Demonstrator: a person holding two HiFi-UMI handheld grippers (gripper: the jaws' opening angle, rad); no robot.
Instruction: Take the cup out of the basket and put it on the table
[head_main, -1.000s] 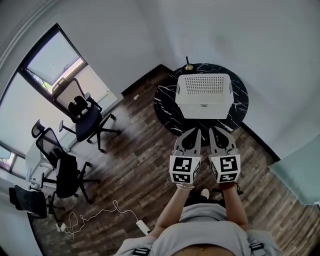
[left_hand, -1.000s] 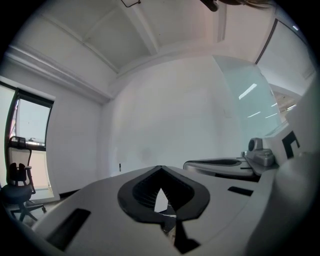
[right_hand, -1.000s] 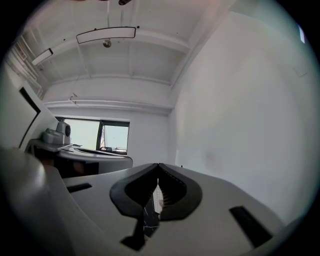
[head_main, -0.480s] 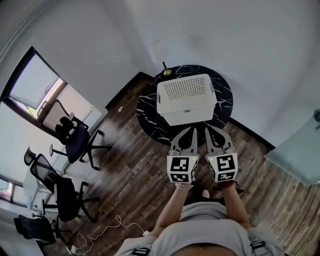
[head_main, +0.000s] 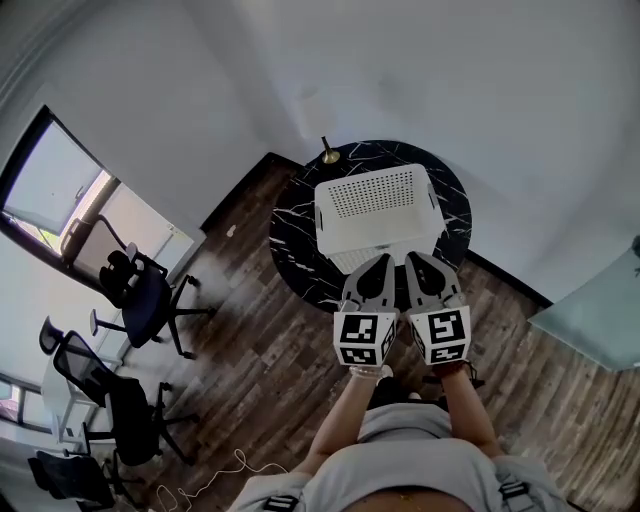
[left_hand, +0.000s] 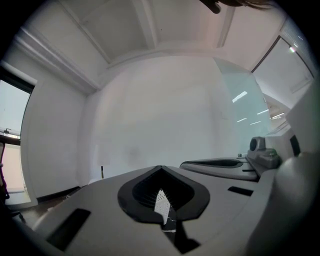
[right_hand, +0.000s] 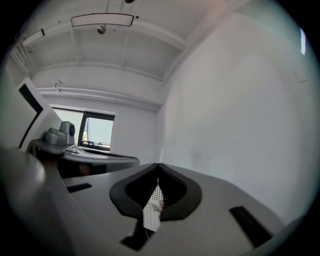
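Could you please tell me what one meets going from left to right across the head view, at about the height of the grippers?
Blue office chair → left gripper → right gripper → pale glass panel. The basket and the table overlap the grippers sideways, so they are left out.

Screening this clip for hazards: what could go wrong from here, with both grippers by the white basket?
Both the left gripper and right gripper are shut; pushed on like this, they could shove the white basket across the round marble table. No cup shows past the basket's perforated top, so any reach may go in blind.
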